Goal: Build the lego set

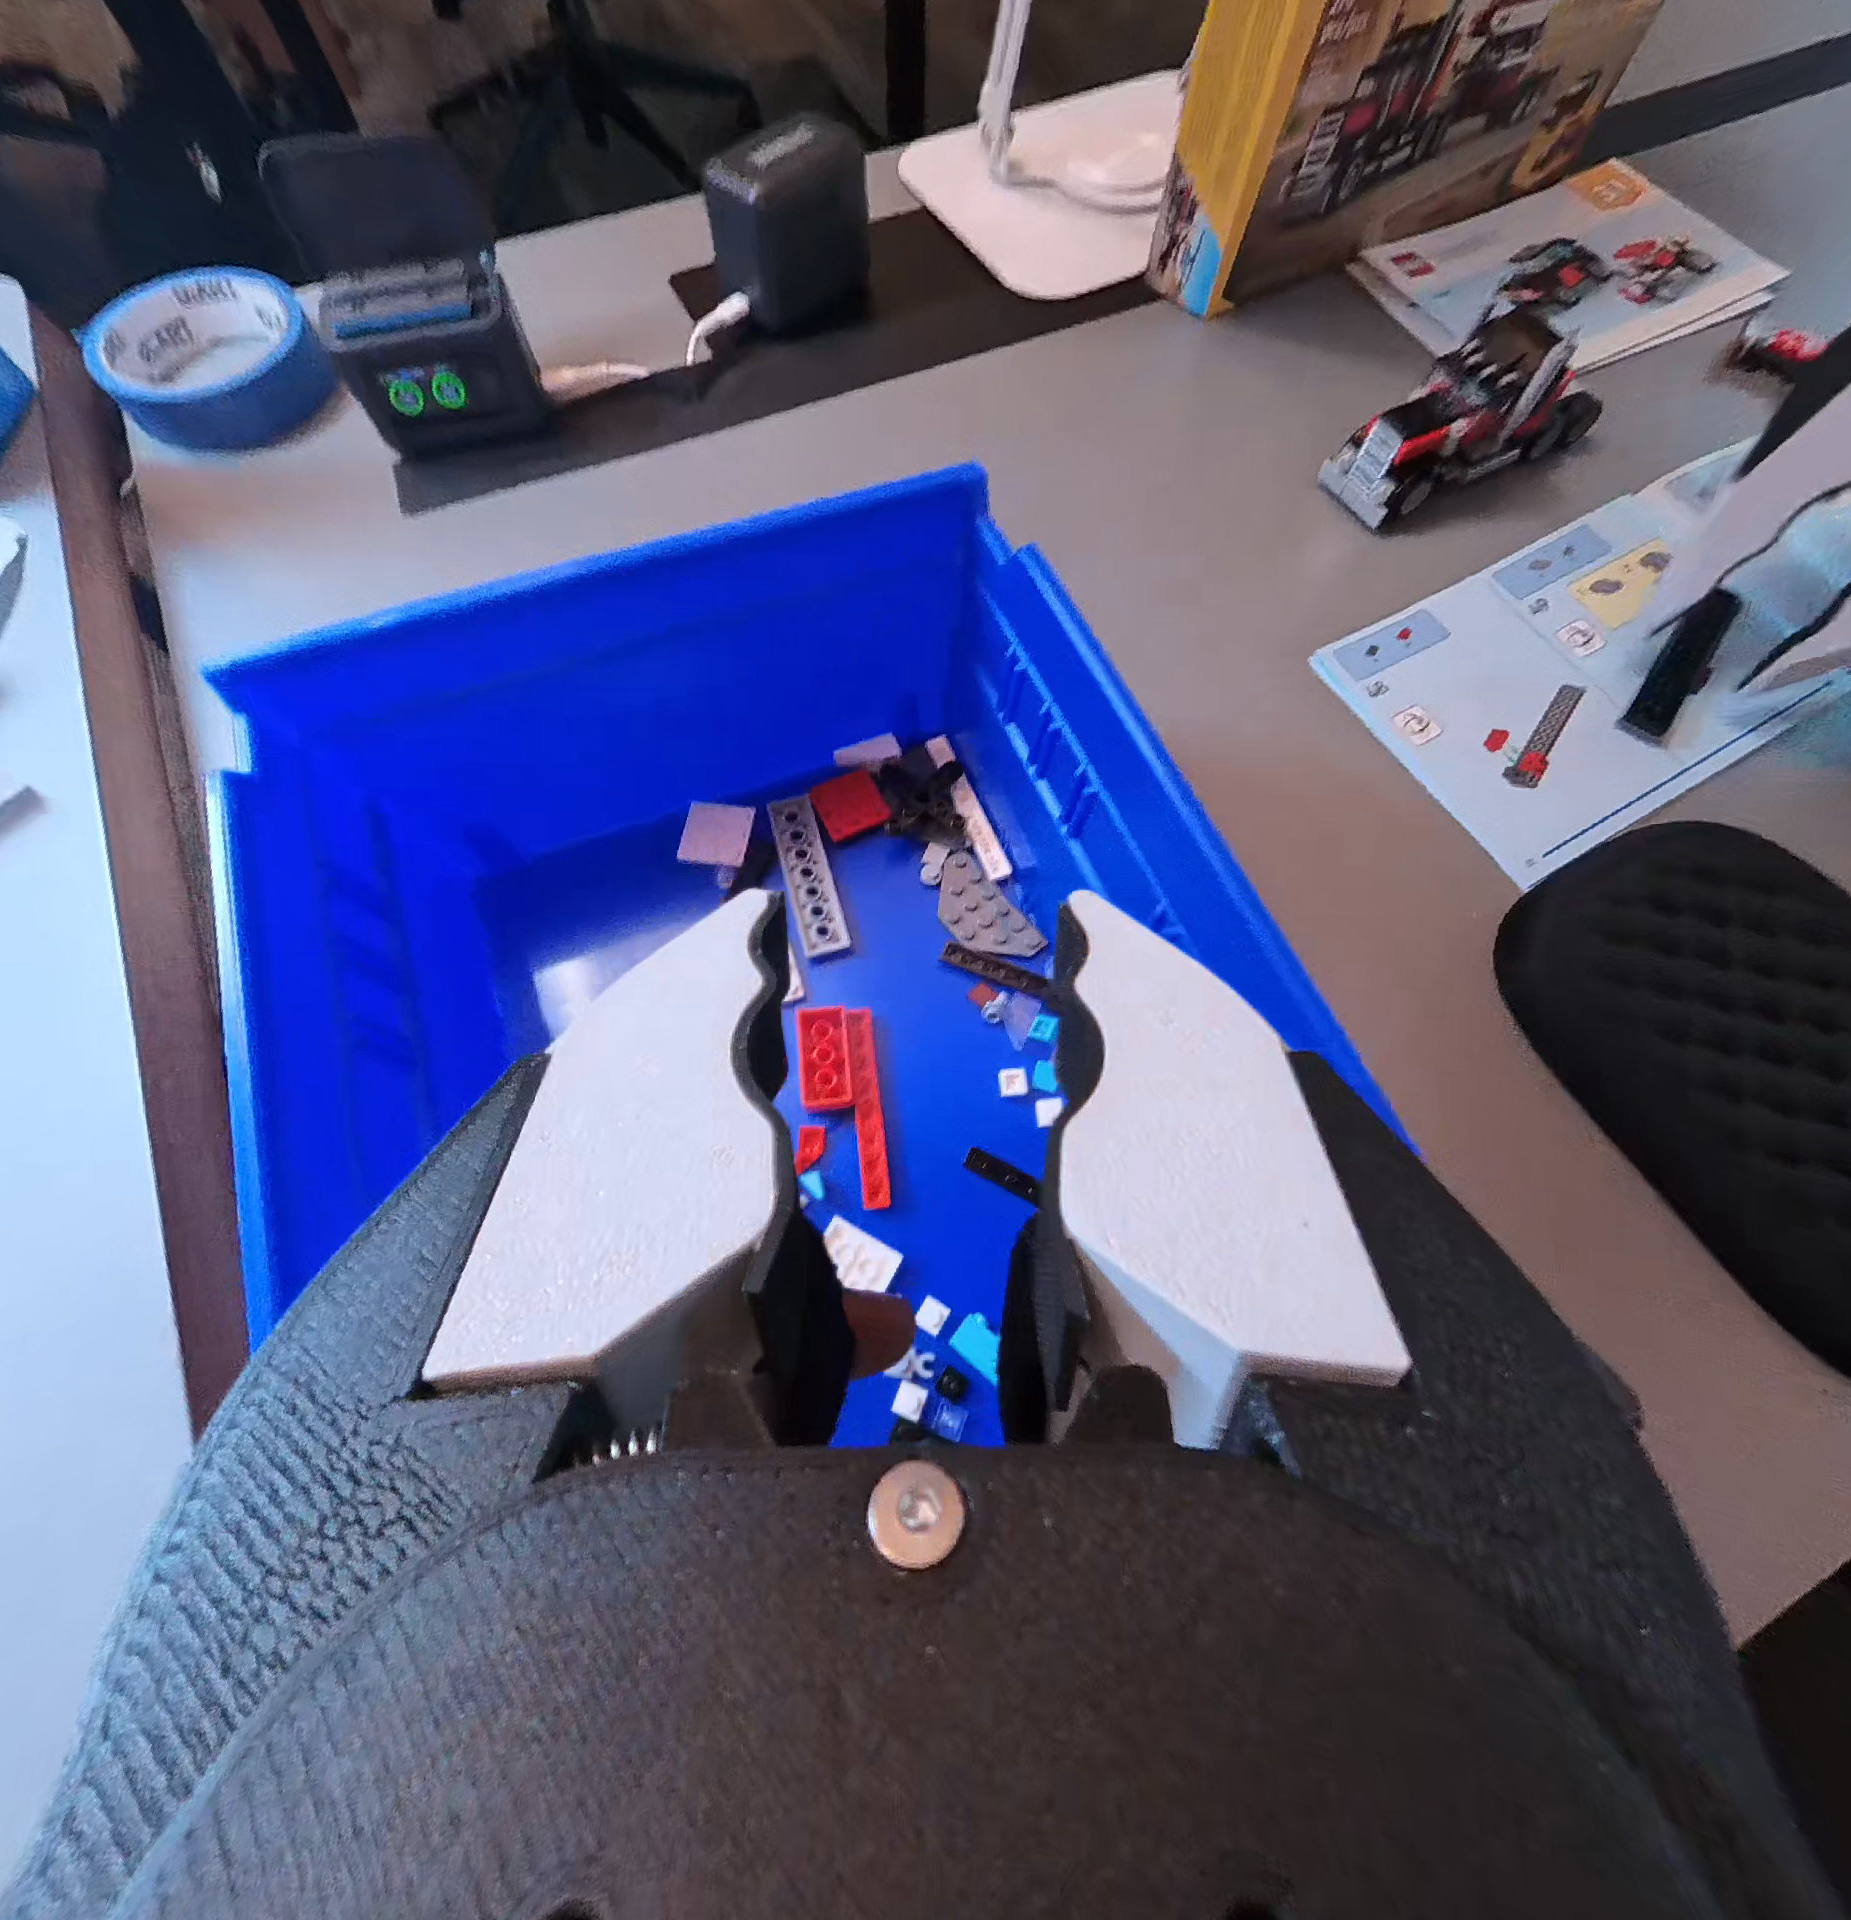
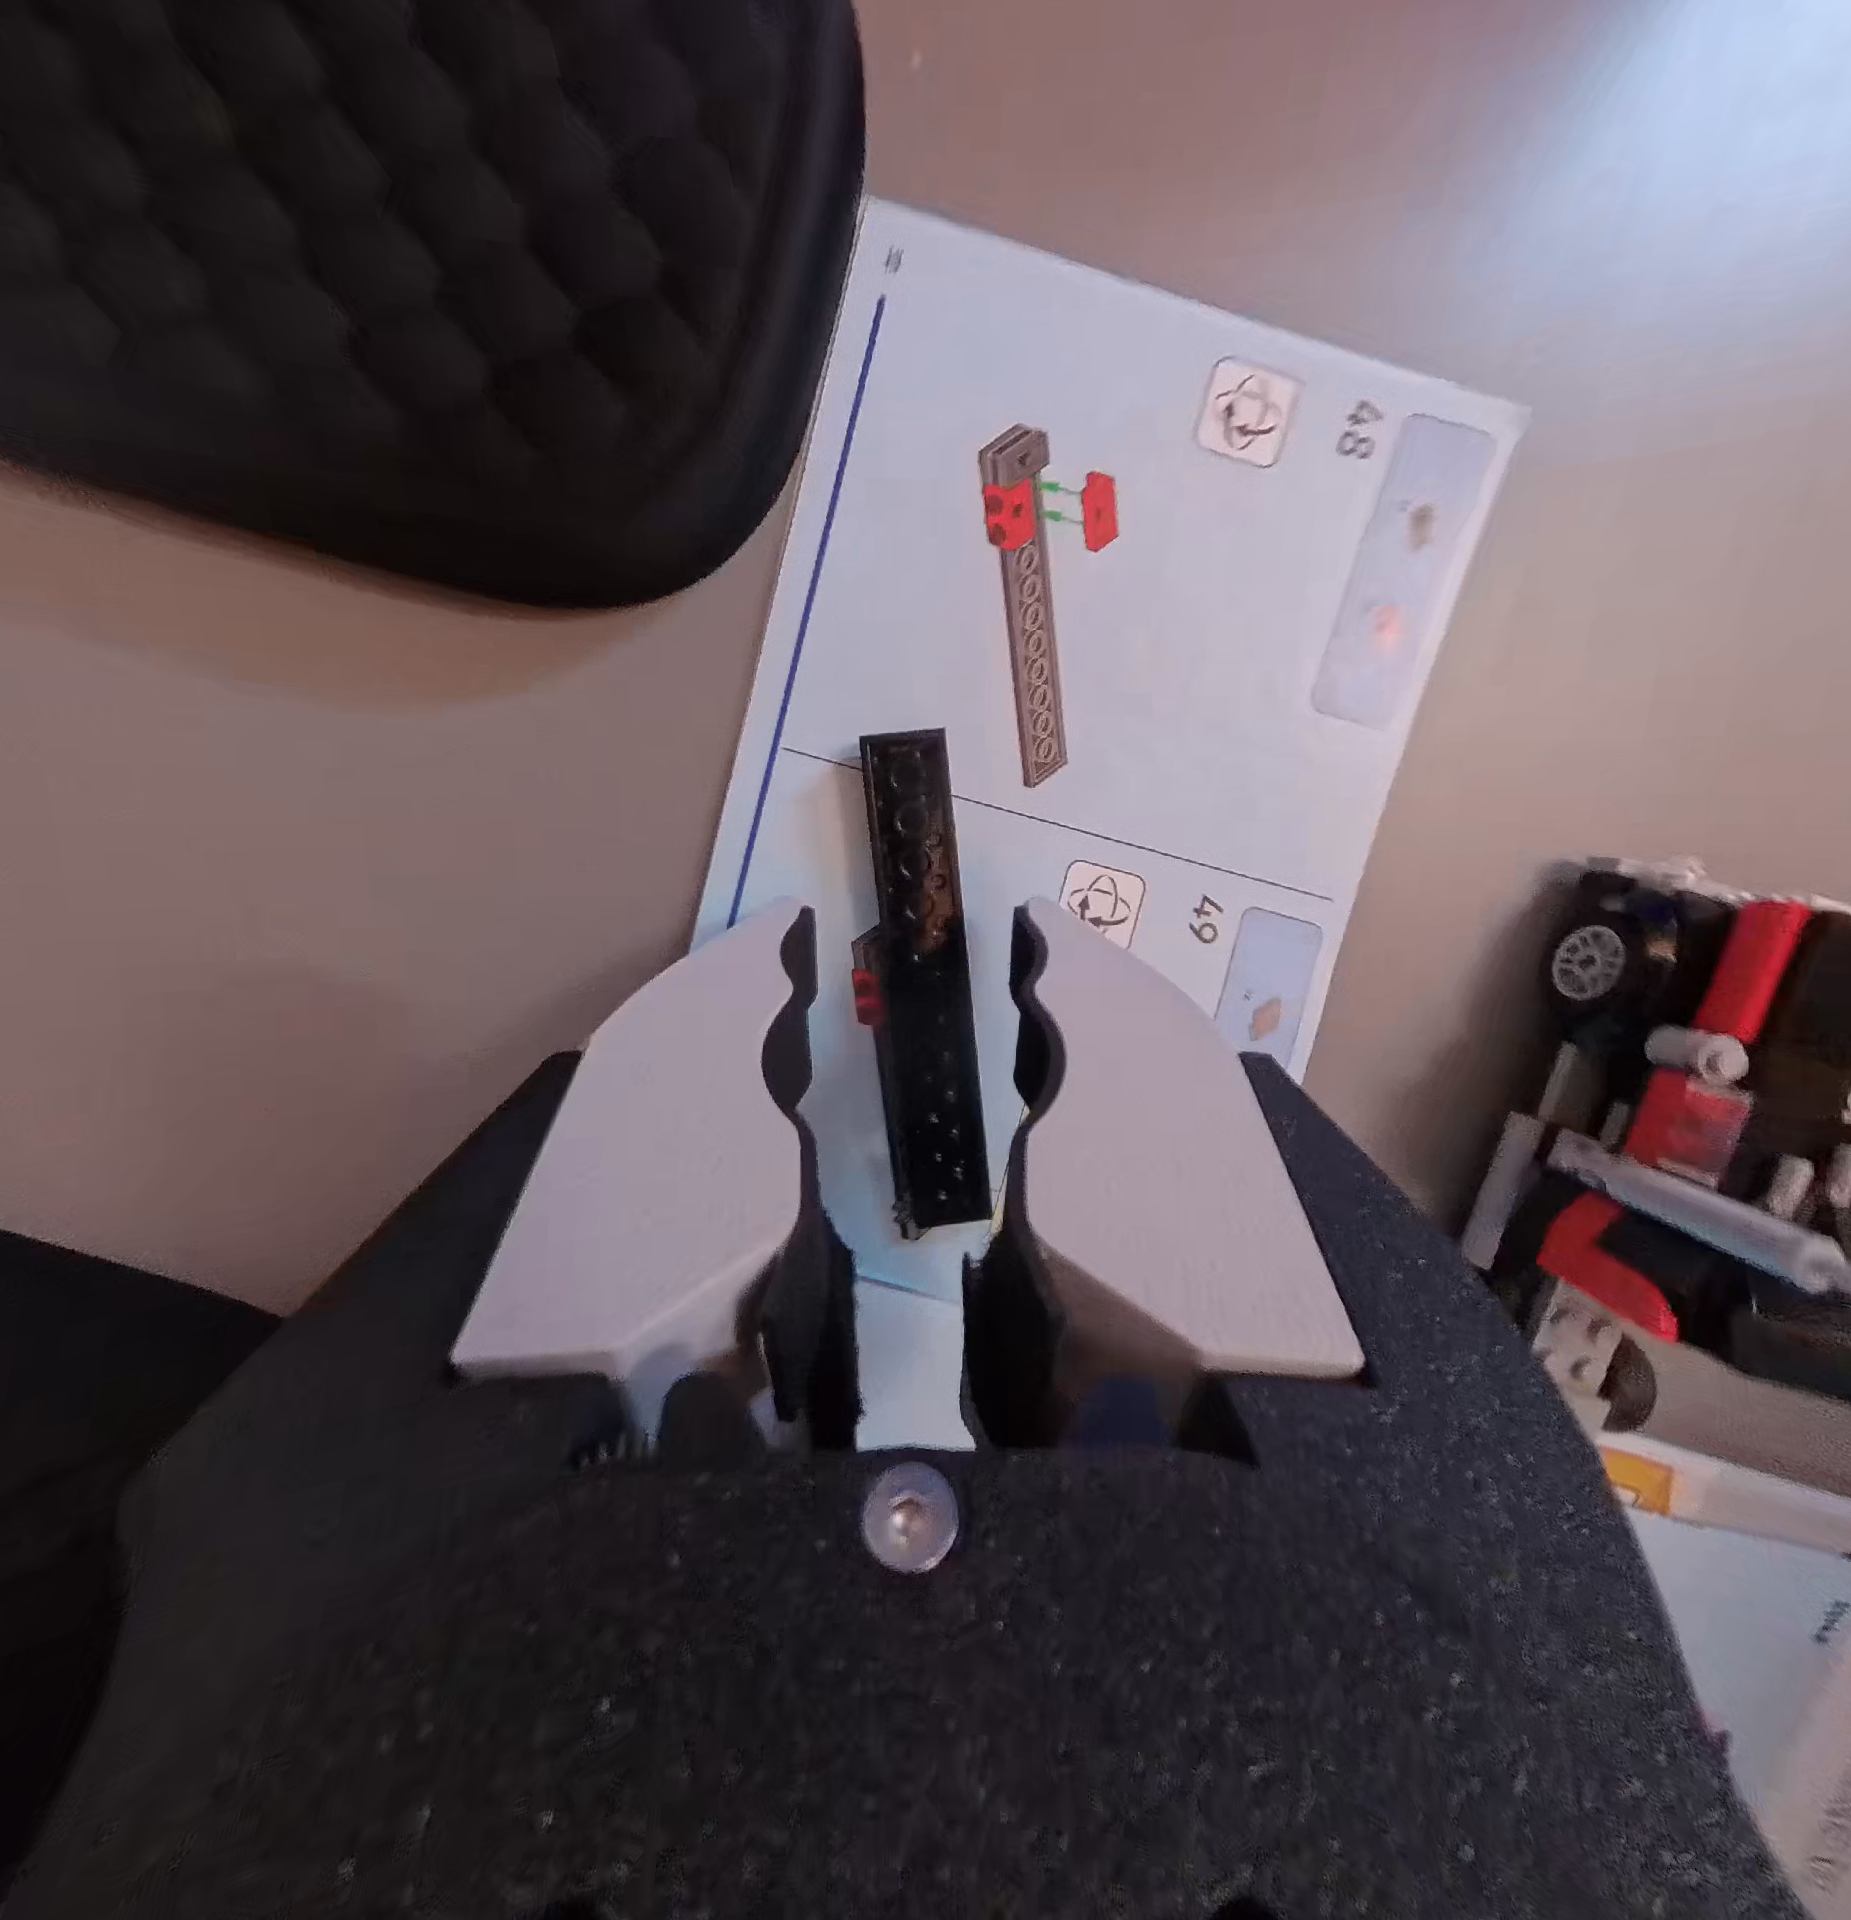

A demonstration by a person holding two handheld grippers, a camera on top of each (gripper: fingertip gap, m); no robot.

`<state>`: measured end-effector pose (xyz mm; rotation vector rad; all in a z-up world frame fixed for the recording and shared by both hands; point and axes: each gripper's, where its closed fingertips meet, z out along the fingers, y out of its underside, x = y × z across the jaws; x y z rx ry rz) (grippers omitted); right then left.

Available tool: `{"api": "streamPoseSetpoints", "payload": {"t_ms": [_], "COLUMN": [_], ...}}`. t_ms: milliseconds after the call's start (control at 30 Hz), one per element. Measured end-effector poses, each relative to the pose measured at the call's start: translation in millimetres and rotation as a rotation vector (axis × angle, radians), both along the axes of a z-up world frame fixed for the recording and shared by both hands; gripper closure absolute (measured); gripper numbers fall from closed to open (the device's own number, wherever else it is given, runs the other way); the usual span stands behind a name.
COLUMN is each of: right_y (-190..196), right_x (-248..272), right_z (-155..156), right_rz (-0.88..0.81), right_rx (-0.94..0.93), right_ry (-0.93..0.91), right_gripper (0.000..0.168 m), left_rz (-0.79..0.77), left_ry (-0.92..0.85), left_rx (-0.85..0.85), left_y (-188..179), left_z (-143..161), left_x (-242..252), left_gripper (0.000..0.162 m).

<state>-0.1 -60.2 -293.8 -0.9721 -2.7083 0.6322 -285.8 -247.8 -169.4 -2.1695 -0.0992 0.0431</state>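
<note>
My left gripper (image 1: 916, 914) is open and empty, hanging over a blue bin (image 1: 588, 665) of loose Lego parts. Under the jaws lie a red brick (image 1: 825, 1058), a long red plate (image 1: 871, 1122) and a grey holed plate (image 1: 809, 878). My right gripper (image 2: 913, 920) is open and straddles a long black plate (image 2: 926, 1039) with a small red piece (image 2: 867, 997) on its side. The plate lies on an open instruction page (image 2: 1108, 644), apart from both fingers. That gripper (image 1: 1794, 561) and plate (image 1: 1679, 670) also show, blurred, in the left wrist view.
A built black-and-red Lego truck (image 1: 1461, 416) stands behind the page and shows in the right wrist view (image 2: 1710, 1091). The set's box (image 1: 1368, 125), a booklet (image 1: 1565, 260), a lamp base (image 1: 1046, 197), blue tape (image 1: 204, 353) and a black device (image 1: 433, 364) are at the back. A black padded cushion (image 1: 1710, 1039) overhangs the near edge. The gap from one gripper's tips to the other's is roughly 35 cm. From the left gripper's tips to the red brick (image 1: 825, 1058) is close to 12 cm.
</note>
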Motion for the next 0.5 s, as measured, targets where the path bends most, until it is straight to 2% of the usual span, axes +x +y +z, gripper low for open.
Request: {"api": "streamPoseSetpoints", "payload": {"t_ms": [300, 500], "right_y": [32.5, 54.5], "right_x": [17.5, 39.7], "right_z": [26.3, 25.8], "right_rz": [-0.286, -0.436], "right_rx": [-0.257, -0.274], "right_ry": [0.158, 0.198], "right_gripper": [0.125, 0.125], "left_rz": [-0.003, -0.035], "left_ry": [-0.009, -0.03], "left_rx": [-0.152, -0.171], "left_y": [-13.1, -11.3], "left_z": [-36.7, -48.6], "left_x": [-9.1, -0.9], "left_gripper": [0.113, 0.113]}}
